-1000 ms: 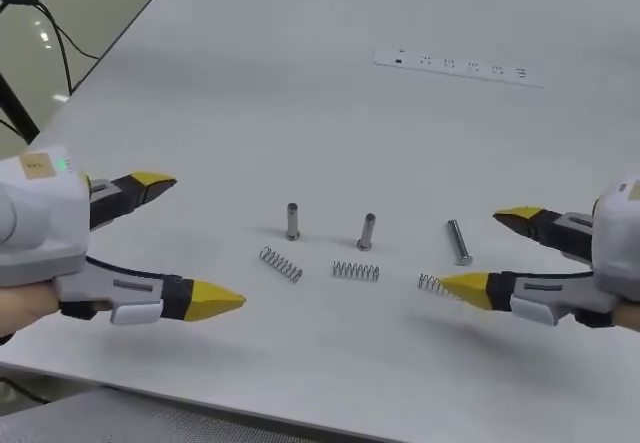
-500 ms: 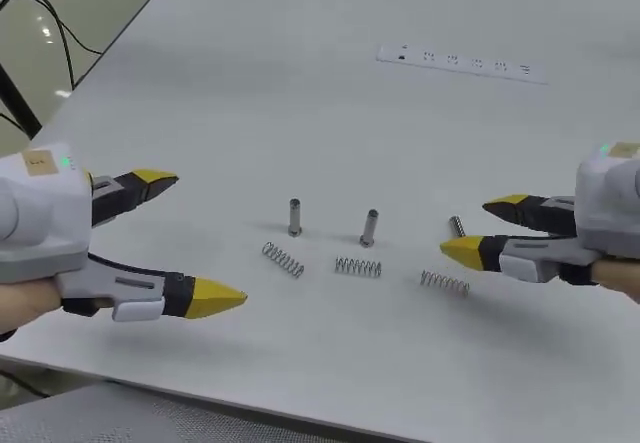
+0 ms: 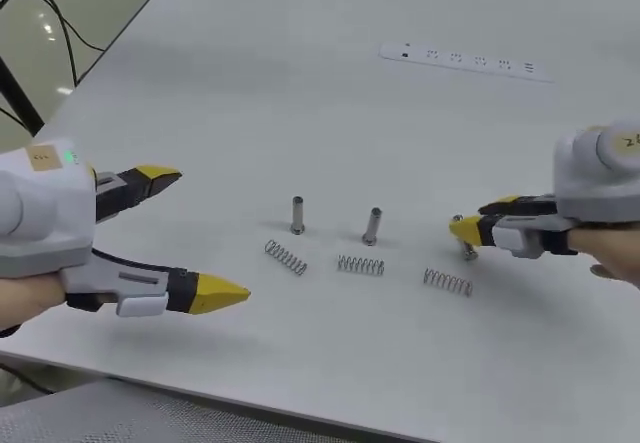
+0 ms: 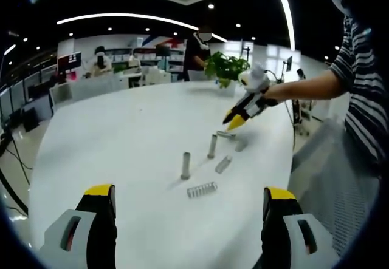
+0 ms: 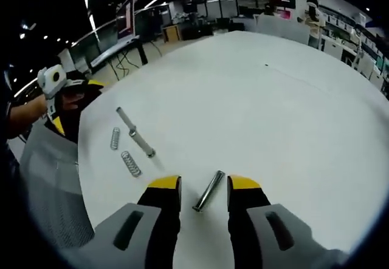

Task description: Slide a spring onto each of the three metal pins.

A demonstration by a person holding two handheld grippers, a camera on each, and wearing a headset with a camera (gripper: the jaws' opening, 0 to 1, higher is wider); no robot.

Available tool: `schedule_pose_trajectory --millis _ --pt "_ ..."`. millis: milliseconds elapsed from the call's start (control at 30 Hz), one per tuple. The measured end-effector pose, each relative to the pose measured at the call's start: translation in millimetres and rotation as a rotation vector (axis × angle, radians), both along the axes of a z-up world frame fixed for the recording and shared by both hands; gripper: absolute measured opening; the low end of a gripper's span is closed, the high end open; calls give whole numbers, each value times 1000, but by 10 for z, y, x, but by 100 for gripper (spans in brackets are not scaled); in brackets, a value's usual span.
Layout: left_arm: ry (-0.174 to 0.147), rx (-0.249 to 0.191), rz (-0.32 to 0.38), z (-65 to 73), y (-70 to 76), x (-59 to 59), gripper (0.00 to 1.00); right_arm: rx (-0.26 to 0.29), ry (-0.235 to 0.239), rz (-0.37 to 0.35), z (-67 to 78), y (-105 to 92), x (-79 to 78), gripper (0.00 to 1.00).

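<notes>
- Three springs (image 3: 359, 265) lie loose on the desk (image 3: 330, 113), just beside two upright pins (image 3: 297, 214).
- My right tongs (image 5: 203, 183), slightly spread, straddle the third, lying pin (image 5: 208, 191).
- My left tongs (image 3: 195, 233) hover wide apart, empty.

The left tool (image 3: 192, 233) and right tool (image 3: 477, 218) are white-grey with yellow-tipped black jaws; the sleeve (image 4: 357, 78) is striped.

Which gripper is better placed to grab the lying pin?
Right. The right gripper has its open jaws on either side of the lying pin; the left gripper hovers open, far from it.
</notes>
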State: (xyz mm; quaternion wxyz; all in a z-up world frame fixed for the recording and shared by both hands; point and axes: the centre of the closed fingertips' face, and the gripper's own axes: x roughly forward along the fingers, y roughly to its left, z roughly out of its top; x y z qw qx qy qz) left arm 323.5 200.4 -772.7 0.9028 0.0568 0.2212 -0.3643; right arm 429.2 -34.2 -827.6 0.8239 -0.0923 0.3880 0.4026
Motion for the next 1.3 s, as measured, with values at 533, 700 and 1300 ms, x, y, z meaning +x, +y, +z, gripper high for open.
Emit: schedule_pose_trajectory --millis 533,700,1300 --pt "8 4 2 -35 2 -2 98 -39 77 -54 -202 11 64 21" --pt "11 5 5 -41 19 -5 98 -42 90 -60 -210 43 73 19" --pt "14 3 0 -34 11 -6 98 -92 112 -65 -275 16 84 8"
